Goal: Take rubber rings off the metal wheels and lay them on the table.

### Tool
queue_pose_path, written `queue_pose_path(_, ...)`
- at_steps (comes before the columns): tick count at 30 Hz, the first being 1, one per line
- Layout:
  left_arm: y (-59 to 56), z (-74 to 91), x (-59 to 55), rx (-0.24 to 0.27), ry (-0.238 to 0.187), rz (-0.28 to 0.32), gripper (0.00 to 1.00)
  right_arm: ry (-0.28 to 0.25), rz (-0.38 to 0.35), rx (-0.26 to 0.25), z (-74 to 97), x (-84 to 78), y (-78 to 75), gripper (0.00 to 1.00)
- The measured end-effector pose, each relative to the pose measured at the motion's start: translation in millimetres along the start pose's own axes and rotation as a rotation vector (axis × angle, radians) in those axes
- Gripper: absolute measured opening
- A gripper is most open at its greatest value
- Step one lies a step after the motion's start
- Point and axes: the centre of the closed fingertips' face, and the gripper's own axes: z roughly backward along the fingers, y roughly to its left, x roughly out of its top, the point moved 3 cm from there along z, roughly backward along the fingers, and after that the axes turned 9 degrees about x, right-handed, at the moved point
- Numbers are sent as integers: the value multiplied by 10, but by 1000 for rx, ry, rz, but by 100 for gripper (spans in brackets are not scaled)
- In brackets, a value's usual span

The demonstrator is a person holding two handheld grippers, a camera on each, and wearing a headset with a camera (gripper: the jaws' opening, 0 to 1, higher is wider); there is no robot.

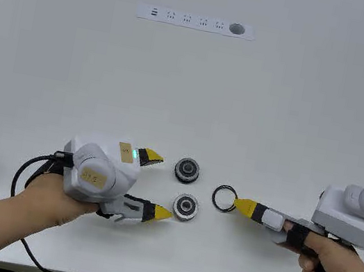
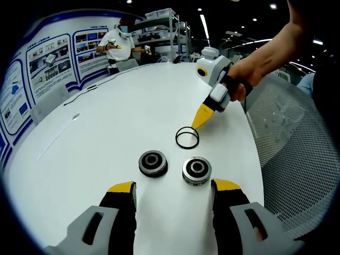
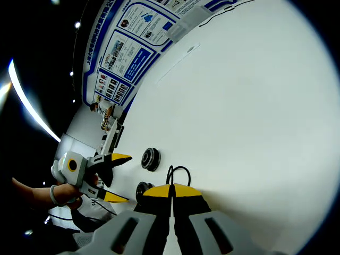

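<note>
on the white table (image 1: 278, 111), your left gripper (image 1: 158, 184) lies level, jaws spread wide and empty, facing a black-rimmed round metal wheel (image 1: 187, 170) and a bare silver metal wheel (image 1: 185, 207). your right gripper (image 1: 244, 205), jaws closed, touches the thin black rubber ring (image 1: 214, 197) lying flat beside them.

The head view is bright and evenly lit, with only soft shadows on the white table (image 1: 278, 111). Both gripper views bend strongly toward the edges. Ceiling lamps (image 2: 204, 24) glare at twelve o'clock in the left one; a light streak (image 3: 24, 101) smears at nine o'clock in the right.
</note>
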Motion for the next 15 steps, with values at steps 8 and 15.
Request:
queue_pose_path(8, 6, 7, -8, 1, 3, 1, 57, 26, 65, -40, -11, 20, -49, 6)
queue_pose_path(15, 13, -7, -1, 0, 1, 3, 57, 64, 140, -63, 18, -7, -56, 10)
